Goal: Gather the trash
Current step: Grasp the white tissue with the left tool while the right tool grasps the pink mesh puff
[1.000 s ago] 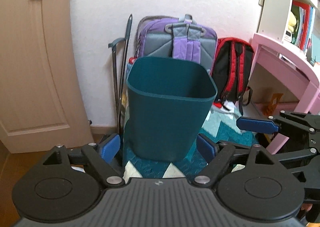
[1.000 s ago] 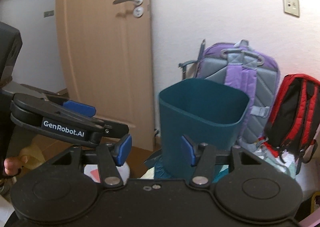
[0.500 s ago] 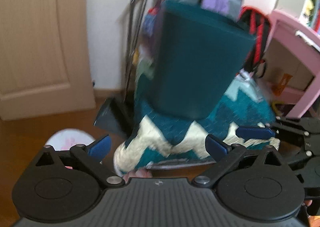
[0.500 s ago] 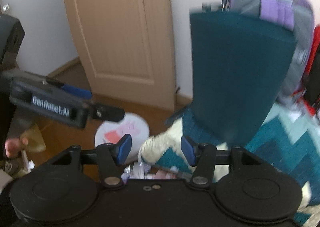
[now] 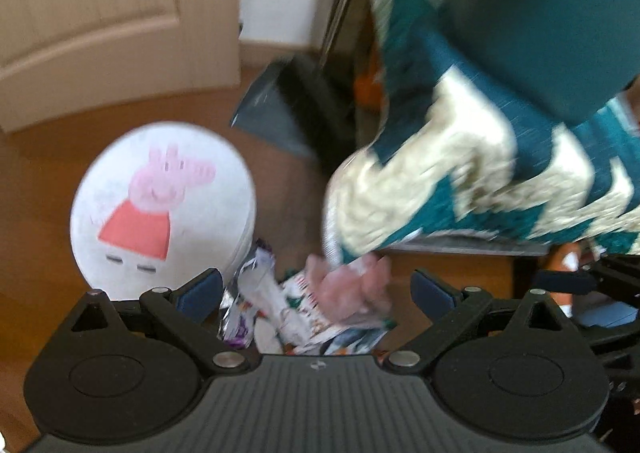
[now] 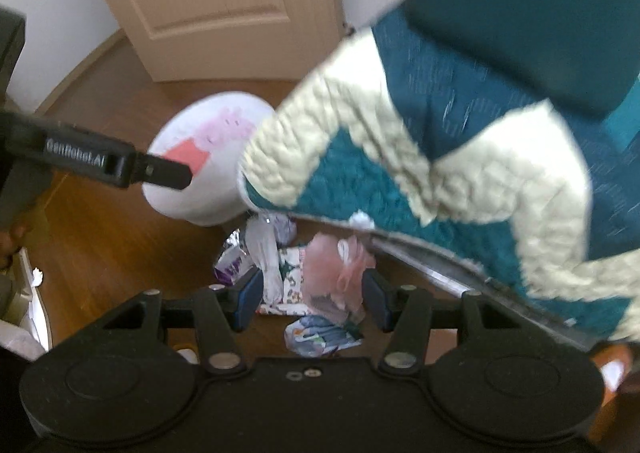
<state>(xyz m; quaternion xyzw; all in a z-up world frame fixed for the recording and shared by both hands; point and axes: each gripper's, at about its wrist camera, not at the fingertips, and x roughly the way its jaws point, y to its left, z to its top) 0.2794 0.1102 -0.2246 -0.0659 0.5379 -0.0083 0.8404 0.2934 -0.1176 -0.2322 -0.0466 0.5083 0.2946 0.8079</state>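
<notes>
While both grippers tip down toward the floor, the trash pile lies on the wooden boards just in front of the corner of the zigzag blanket and beside the white round stool with the pig cartoon. It holds a crumpled pink tissue, a silver-purple wrapper, printed paper scraps and a bluish crumple nearest the right wrist camera.

The left gripper stands wide with nothing between its pads, framing the wrapper and the tissue from above. The right gripper is also parted, less widely, with nothing clamped; the tissue sits in the gap between its 2 fingers but the pads do not press on it.

To do the pick well, I judge each gripper should settle on 1 piece: right on the tissue, left on the wrapper near the stool. The 2 tools sit close beside each other over the pile, so staggering the closes would avoid a clash, and the blanket hem just behind the tissue should stay out of the jaws.

Compared with 1 second ago, both views have swung down from the teal bin atop the blanket, then centred, to the floor; the bin now fills only the upper right corner, and the left jaws stand wider.
</notes>
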